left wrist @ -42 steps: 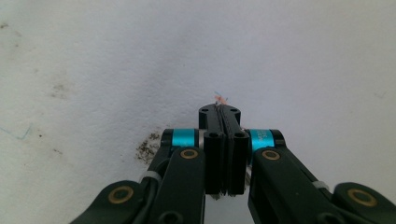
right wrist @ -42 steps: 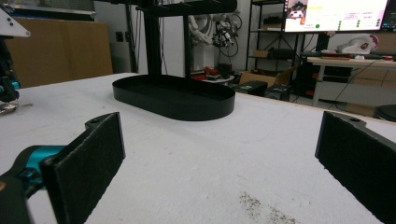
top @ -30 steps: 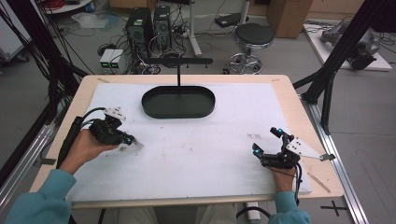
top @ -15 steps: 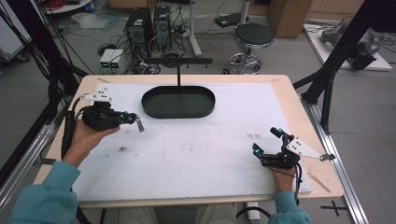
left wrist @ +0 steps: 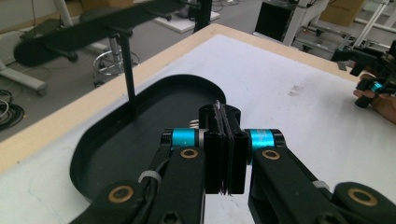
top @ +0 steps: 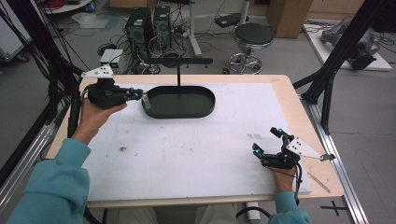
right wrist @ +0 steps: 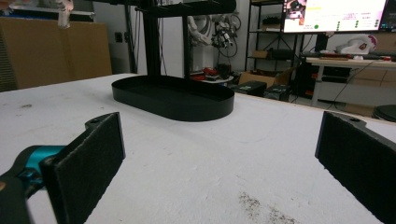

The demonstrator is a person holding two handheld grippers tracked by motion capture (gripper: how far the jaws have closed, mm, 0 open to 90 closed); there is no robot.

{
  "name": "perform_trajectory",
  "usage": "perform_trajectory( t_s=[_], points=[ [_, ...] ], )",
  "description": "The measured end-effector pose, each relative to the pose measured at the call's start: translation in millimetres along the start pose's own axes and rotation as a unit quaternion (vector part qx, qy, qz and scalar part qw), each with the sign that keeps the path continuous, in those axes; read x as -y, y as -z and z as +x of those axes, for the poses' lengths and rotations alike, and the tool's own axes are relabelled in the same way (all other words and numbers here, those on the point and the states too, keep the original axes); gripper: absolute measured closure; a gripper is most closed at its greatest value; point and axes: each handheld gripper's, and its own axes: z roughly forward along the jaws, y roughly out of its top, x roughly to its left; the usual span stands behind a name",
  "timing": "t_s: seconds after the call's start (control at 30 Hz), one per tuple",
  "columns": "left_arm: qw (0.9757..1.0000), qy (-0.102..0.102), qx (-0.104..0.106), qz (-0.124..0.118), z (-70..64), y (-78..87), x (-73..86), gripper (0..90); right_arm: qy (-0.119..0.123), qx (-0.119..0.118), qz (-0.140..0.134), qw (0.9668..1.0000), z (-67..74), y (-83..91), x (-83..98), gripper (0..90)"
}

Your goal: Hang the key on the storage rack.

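Since a second ago the left tongs [top: 145, 99], pinched on something thin, have swung to the black tray's [top: 196, 110] nine-o'clock rim; right tongs [top: 265, 143] gape wide, well apart.

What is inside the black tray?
The tray holds a thin black post standing near its far rim; the rest of the floor looks bare. The left tool, shut on something thin, hides a patch of the floor in its own view.

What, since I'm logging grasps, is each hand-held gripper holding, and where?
Left hand-held gripper: shut on a thin sliver, pinched between its pads; what it is cannot be told. Right hand-held gripper: open, holding nothing.
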Motion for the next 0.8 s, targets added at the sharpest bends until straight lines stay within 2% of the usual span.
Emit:
perform_trajectory(
  t_s=[0.33, 0.8],
  points=[
    [0.9998, -0.011, -0.007, -0.013, 14.6, -9.5, -32.3, 88.3, -0.003, 0.001, 0.001, 1.0000, 0.3, 0.3, -0.1, 0.6],
    [0.9994, -0.029, -0.017, 0.008, 40.1, -32.5, -70.3, 88.3, 0.000, 0.000, 0.000, 1.0000, -0.1, 0.0, 0.0, 0.6]
  ],
)
